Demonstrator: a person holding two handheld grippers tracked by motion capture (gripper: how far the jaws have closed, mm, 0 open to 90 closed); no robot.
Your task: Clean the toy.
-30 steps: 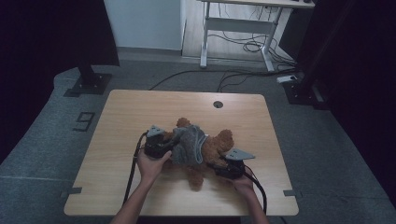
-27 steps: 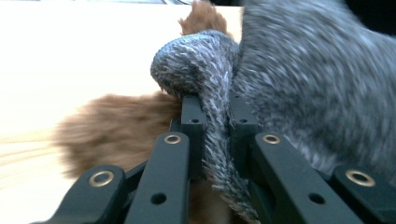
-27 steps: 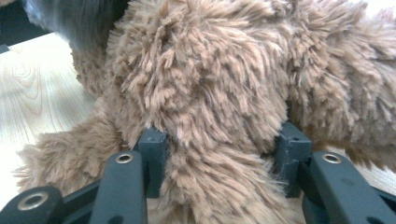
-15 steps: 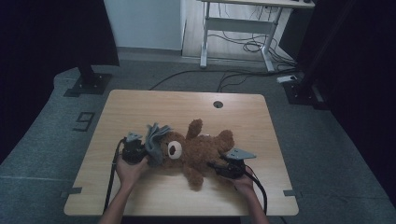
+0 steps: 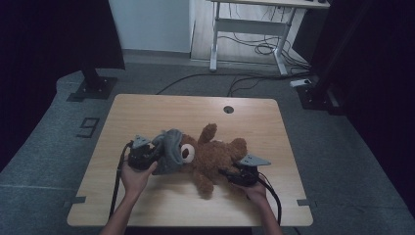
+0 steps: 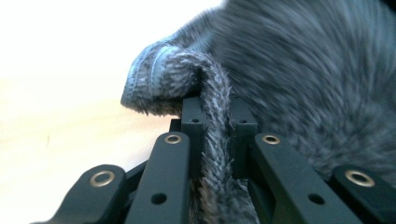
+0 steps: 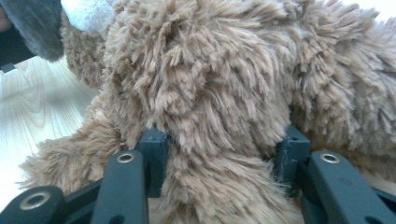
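Brown plush bear [image 5: 215,156] lies on its back near the desk [image 5: 147,112] centre, slightly toward the front edge. A grey fuzzy cloth [image 5: 169,149] covers its head. Left gripper [image 5: 155,155] fingers are clenched on a ribbed hem of this cloth, w/ fabric squeezed between them. Right gripper [image 5: 229,174] fingers grasp a shaggy bear leg, approx. half-wide. Desk is pale wood w/ a round cable hole [image 5: 228,109] near the back edge. Cables lie on the floor behind.
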